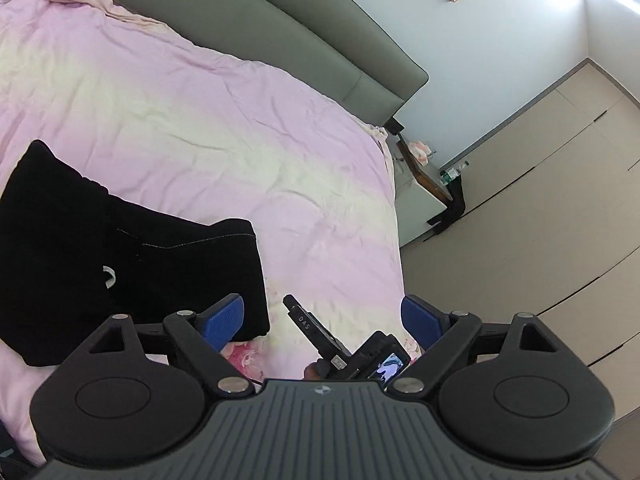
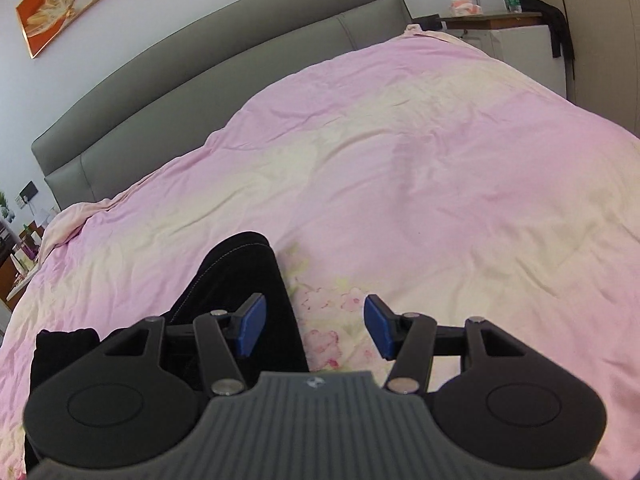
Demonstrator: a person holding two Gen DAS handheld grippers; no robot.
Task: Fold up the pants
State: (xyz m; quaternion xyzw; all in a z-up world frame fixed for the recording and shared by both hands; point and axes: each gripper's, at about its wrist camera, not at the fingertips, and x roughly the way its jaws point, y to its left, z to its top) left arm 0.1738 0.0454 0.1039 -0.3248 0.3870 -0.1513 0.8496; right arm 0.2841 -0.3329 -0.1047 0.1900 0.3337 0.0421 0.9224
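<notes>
Black pants [image 1: 120, 256] lie folded on the pink bedspread [image 1: 200, 120], at the left of the left wrist view. My left gripper [image 1: 322, 322] is open and empty, above the bed just right of the pants' near edge. The other gripper's body [image 1: 360, 354] shows between its fingers. In the right wrist view the pants [image 2: 236, 280] lie at lower left, partly hidden by the gripper body. My right gripper [image 2: 316, 326] is open and empty, its left pad [image 2: 252, 322] over the pants' right edge, its right pad over the floral sheet.
A grey padded headboard [image 2: 200, 80] runs along the far side of the bed. A bedside table [image 2: 492, 20] with a bottle and tissues stands at the bed's far corner. Beige wardrobe doors [image 1: 540, 180] line the right side. A framed picture [image 2: 60, 4] hangs above.
</notes>
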